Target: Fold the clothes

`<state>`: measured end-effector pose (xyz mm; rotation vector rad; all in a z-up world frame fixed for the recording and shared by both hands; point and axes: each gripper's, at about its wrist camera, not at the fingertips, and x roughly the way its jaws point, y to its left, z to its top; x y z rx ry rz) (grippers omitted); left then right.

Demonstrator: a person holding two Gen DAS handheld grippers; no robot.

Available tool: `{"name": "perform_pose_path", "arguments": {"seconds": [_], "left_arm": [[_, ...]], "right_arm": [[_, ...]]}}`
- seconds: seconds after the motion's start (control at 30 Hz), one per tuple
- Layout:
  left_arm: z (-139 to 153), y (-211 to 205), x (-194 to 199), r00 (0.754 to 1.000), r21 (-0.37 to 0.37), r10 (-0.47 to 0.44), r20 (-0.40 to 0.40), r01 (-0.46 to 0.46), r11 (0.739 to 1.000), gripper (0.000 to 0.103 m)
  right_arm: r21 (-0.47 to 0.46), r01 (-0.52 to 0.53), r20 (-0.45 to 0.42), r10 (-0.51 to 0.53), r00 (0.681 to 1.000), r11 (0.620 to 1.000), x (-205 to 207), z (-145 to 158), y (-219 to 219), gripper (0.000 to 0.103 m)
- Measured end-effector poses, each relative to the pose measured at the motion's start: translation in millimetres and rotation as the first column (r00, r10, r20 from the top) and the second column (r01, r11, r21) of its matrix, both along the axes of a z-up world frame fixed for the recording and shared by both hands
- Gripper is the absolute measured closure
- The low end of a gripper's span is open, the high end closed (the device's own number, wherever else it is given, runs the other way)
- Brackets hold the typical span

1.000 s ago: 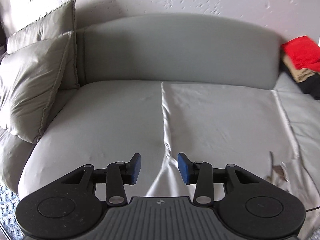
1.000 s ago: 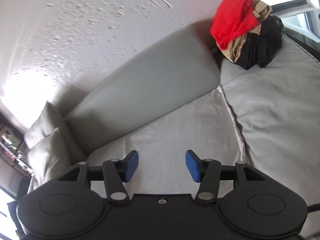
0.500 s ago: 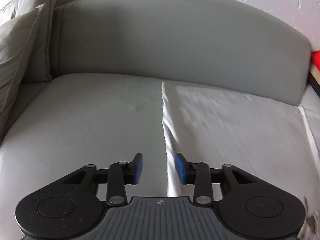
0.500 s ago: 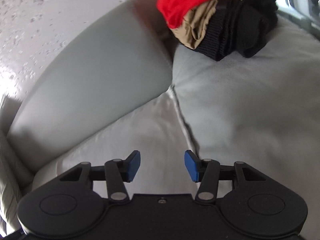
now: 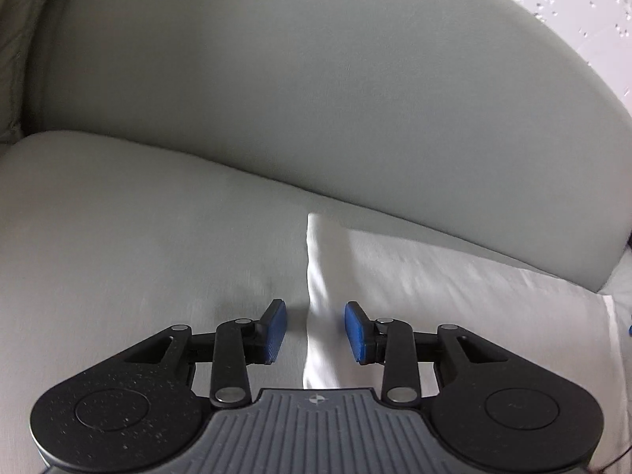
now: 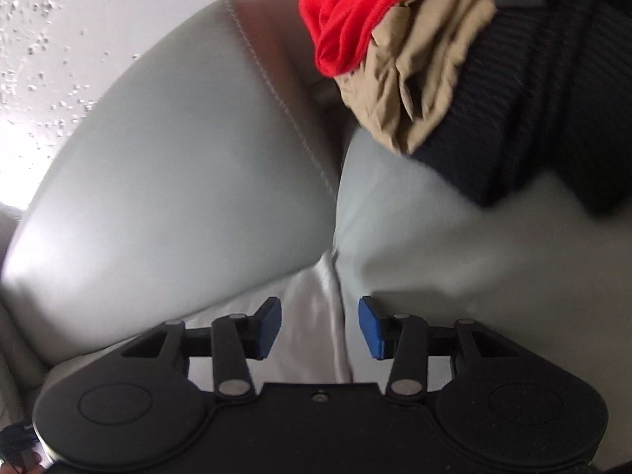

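Note:
A pale white garment point(image 5: 454, 292) lies flat on the grey sofa seat point(image 5: 130, 237). My left gripper point(image 5: 315, 328) is open, low over the garment's left edge near its far corner, holding nothing. The same garment's right edge point(image 6: 312, 324) shows in the right wrist view. My right gripper point(image 6: 320, 326) is open, straddling that edge by the sofa seam, empty. A pile of clothes sits beyond it: a red one point(image 6: 355, 12), a tan one point(image 6: 410, 91) and a black knit one point(image 6: 545, 110).
The curved grey sofa backrest point(image 5: 316, 98) rises just behind the garment. A grey pillow point(image 5: 12, 39) stands at the far left. A textured white wall point(image 6: 59, 39) is behind the sofa.
Both grippers have moved forward and down toward the garment's far corners. The backrest and the clothes pile loom much larger. The jaws stay open.

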<state>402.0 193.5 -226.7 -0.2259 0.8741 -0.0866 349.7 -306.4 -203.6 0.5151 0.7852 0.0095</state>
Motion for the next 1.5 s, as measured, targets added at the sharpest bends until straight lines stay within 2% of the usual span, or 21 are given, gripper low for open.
{"name": "perform_pose_path", "arguments": {"seconds": [0.2, 0.27, 0.33, 0.53, 0.6, 0.63, 0.67, 0.7, 0.8, 0.93, 1.17, 1.37, 1.43, 1.5], "left_arm": [[-1, 2, 27, 0.999, -0.012, -0.037, -0.012, 0.036, 0.999, 0.07], [-1, 2, 32, 0.999, -0.015, -0.043, -0.011, 0.043, 0.999, 0.07], [-1, 2, 34, 0.999, -0.028, -0.037, -0.008, 0.037, 0.999, 0.07], [-1, 1, 38, 0.999, -0.028, -0.045, 0.016, 0.046, 0.999, 0.067], [0, -1, 40, 0.999, -0.016, -0.041, 0.023, 0.042, 0.999, 0.07], [0, -2, 41, 0.999, -0.007, -0.033, 0.027, 0.033, 0.999, 0.077], [2, -2, 41, 0.999, 0.0, -0.022, 0.033, 0.022, 1.0, 0.101], [3, -2, 40, 0.999, 0.004, -0.011, 0.04, 0.011, 1.0, 0.1], [13, -7, 27, 0.997, 0.029, -0.004, 0.083, 0.001, 1.0, 0.101], [39, -14, -3, 0.99, 0.065, -0.021, 0.14, 0.012, 0.998, 0.101], [104, -17, -86, 0.977, 0.118, -0.027, 0.212, 0.002, 0.993, 0.101], [147, 4, -185, 0.981, 0.091, 0.018, 0.193, -0.037, 0.995, 0.101], [150, 9, -214, 0.986, 0.086, 0.047, 0.161, -0.061, 0.994, 0.101], [140, 11, -240, 0.992, 0.08, 0.083, 0.1, -0.091, 0.993, 0.101]], "right_arm": [[-0.062, -0.065, -0.102, 0.058, 0.993, 0.996, 42, -8, 9, 0.063], [-0.082, -0.089, -0.124, 0.078, 0.989, 0.993, 52, -12, 15, 0.068], [-0.104, -0.099, -0.136, 0.084, 0.987, 0.99, 59, -16, 21, 0.079], [-0.075, -0.105, -0.123, 0.095, 0.988, 0.992, 58, -22, 23, 0.079], [-0.058, -0.105, -0.118, 0.097, 0.988, 0.993, 58, -23, 21, 0.08], [-0.053, -0.102, -0.116, 0.096, 0.989, 0.993, 58, -23, 21, 0.089], [-0.056, -0.099, -0.114, 0.092, 0.989, 0.994, 58, -24, 21, 0.093], [-0.059, -0.097, -0.112, 0.09, 0.99, 0.993, 57, -25, 21, 0.099], [-0.089, -0.103, -0.07, 0.097, 0.993, 0.991, 46, -19, 26, 0.099], [-0.104, -0.091, -0.007, 0.091, 0.996, 0.99, 16, 6, 33, 0.099], [-0.084, -0.067, 0.074, 0.073, 0.995, 0.994, -72, 77, 43, 0.099], [-0.028, -0.061, 0.085, 0.063, 0.994, 0.998, -179, 133, 24, 0.099], [-0.025, -0.057, 0.068, 0.059, 0.996, 0.998, -211, 138, 16, 0.099], [-0.014, -0.046, 0.038, 0.046, 0.998, 0.999, -243, 135, 8, 0.099]]}}
